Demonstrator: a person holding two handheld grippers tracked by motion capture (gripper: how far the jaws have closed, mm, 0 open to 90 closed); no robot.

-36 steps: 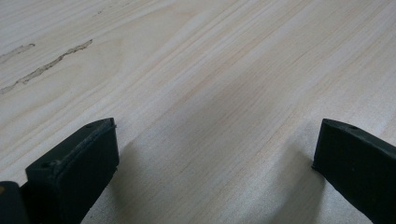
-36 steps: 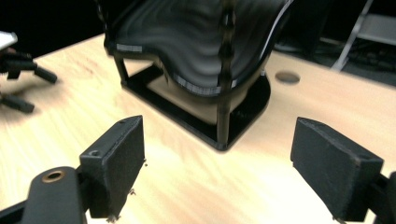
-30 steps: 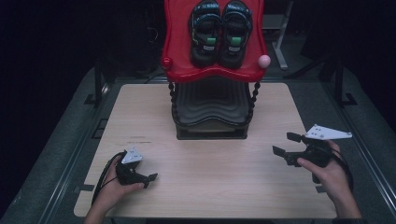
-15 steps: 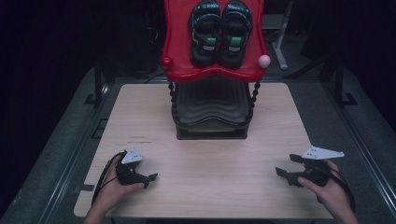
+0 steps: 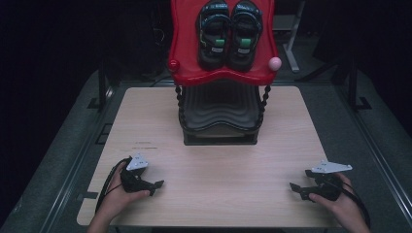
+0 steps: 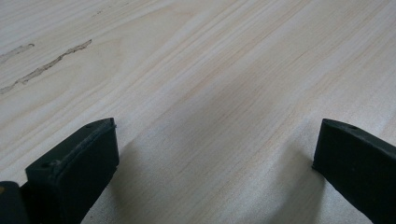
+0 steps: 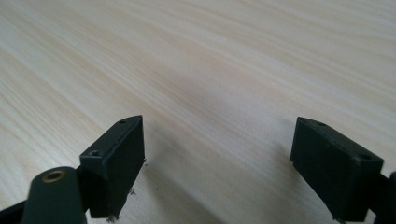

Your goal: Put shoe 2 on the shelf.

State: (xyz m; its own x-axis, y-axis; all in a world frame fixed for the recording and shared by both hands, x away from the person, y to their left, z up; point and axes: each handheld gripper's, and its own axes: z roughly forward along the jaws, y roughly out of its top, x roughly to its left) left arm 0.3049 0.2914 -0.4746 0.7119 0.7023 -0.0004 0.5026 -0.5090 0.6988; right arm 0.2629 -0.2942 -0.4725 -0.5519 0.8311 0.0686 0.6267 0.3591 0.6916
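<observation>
Two claws rest low on the table [image 5: 214, 160], each in a hand: the left claw [image 5: 154, 185] near the front left corner, the right claw [image 5: 297, 187] near the front right. Both stand wide with only bare wood between the jaws. Well apart from them, a red rack [image 5: 184, 43] at the far edge carries two shoes [image 5: 231, 34].
</observation>
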